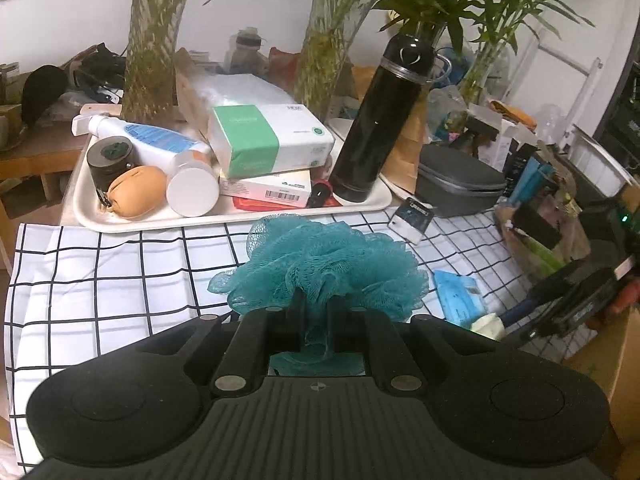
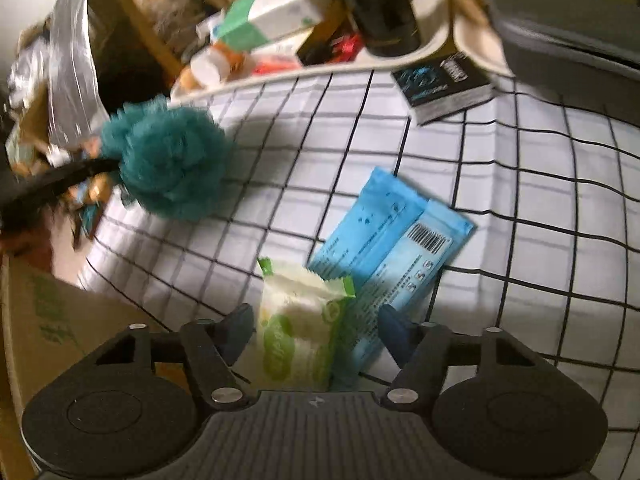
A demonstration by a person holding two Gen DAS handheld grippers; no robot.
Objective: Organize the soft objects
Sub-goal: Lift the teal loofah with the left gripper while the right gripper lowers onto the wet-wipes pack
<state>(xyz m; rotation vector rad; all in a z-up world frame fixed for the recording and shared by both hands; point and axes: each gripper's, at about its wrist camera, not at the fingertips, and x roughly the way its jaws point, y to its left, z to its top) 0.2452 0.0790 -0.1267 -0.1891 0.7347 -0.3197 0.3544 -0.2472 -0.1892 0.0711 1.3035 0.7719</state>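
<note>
A teal mesh bath pouf [image 1: 332, 264] hangs just above the checked cloth [image 1: 100, 280], and my left gripper [image 1: 316, 312] is shut on its lower folds. From the right wrist view the pouf [image 2: 168, 164] shows at the left, on the tip of a black finger [image 2: 60, 178]. My right gripper [image 2: 316, 332] is open and points down at a green-and-white tissue pack [image 2: 300, 320], which lies between its blue pads without being pressed. A blue wipes pack [image 2: 388, 236] lies on the cloth against the tissue pack's right side.
A white tray [image 1: 224, 222] beyond the cloth holds a black flask [image 1: 380, 120], a spray bottle, boxes and a tan pouch [image 1: 138, 192]. A grey case [image 1: 460, 184] and a small dark box [image 1: 412, 220] sit to the right. A cardboard box [image 2: 48, 320] borders the cloth's left.
</note>
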